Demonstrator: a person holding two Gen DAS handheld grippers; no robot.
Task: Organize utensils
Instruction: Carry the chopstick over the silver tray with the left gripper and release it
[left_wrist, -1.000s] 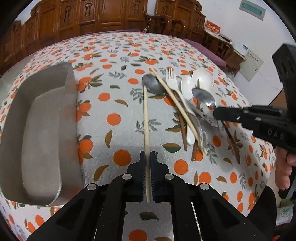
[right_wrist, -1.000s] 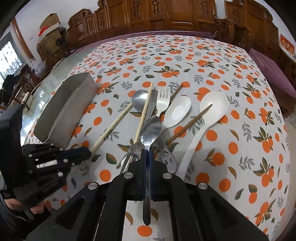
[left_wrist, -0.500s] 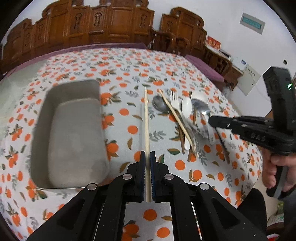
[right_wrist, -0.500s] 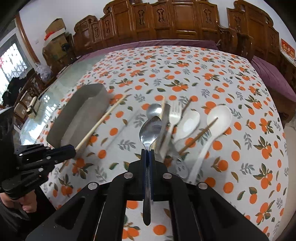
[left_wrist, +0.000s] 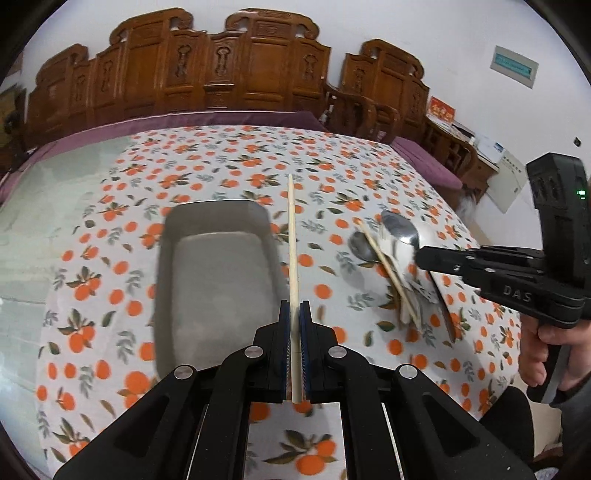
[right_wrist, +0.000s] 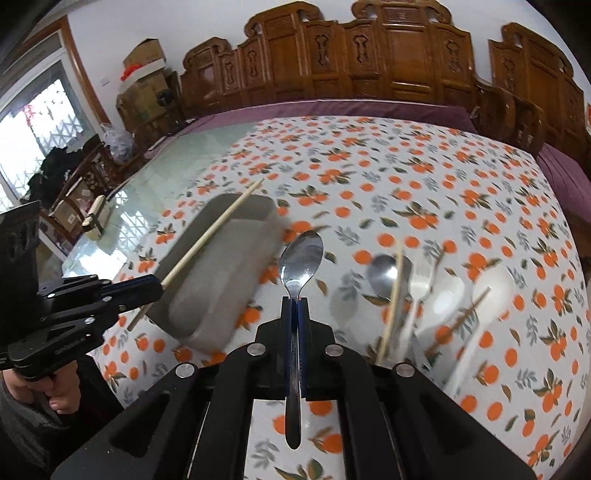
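Observation:
My left gripper (left_wrist: 294, 308) is shut on a pale wooden chopstick (left_wrist: 292, 243), held in the air just right of the grey metal tray (left_wrist: 216, 288). In the right wrist view the left gripper (right_wrist: 155, 286) and chopstick (right_wrist: 218, 225) hang over the tray's (right_wrist: 221, 280) left side. My right gripper (right_wrist: 294, 304) is shut on a steel spoon (right_wrist: 301, 258), lifted above the cloth right of the tray; it shows in the left wrist view (left_wrist: 424, 256) with the spoon (left_wrist: 400, 227). The utensil pile (right_wrist: 424, 295) lies on the cloth to the right.
The pile holds a steel spoon (right_wrist: 384, 273), a fork (right_wrist: 421, 284), two white spoons (right_wrist: 491, 291) and chopsticks (right_wrist: 391, 306). The table has an orange-print cloth (left_wrist: 221, 170). Carved wooden chairs (left_wrist: 221, 74) stand behind it. The tray interior holds nothing.
Both grippers have risen from the table with their loads and swung left toward the tray. The chopstick and the spoon have left the cloth and the pile.

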